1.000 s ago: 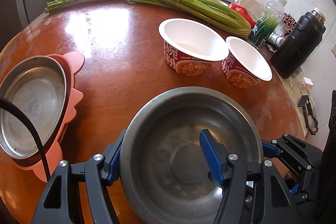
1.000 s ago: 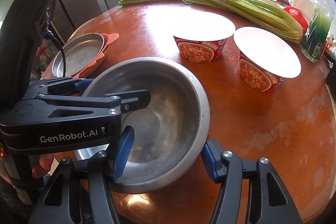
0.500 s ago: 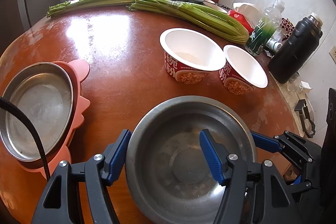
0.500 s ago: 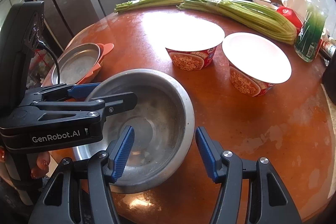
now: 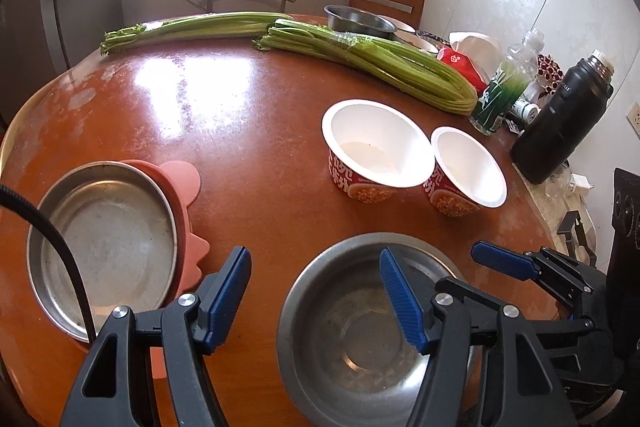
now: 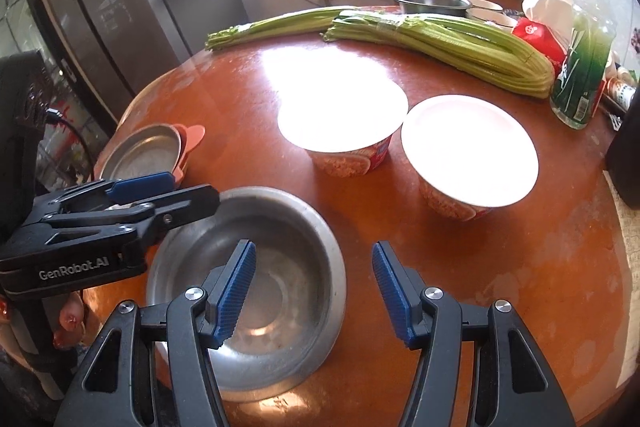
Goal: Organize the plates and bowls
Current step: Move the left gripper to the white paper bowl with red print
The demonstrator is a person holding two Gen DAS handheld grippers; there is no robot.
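A steel bowl [image 5: 360,331] [image 6: 260,291] sits on the brown round table [image 5: 248,163] near its front edge. My left gripper [image 5: 316,295] is open above the bowl's left rim, touching nothing. My right gripper [image 6: 314,291] is open over the bowl's right rim, also empty. A steel plate [image 5: 104,247] [image 6: 140,151] lies on a pink plate [image 5: 184,183] at the left. Two red-and-white paper bowls [image 5: 376,151] [image 5: 468,167] stand side by side in the middle; they also show in the right wrist view [image 6: 344,119] [image 6: 468,151].
Two celery bunches [image 5: 368,59] [image 5: 192,31] lie across the back. A steel bowl [image 5: 358,19], a green bottle [image 5: 504,87] and a black flask [image 5: 560,123] stand at the back right. A fridge [image 6: 112,7] stands beyond the table's left side.
Both grippers let go of the steel bowl and drew back and up. The bowl now rests on the table, smaller and lower in both views.
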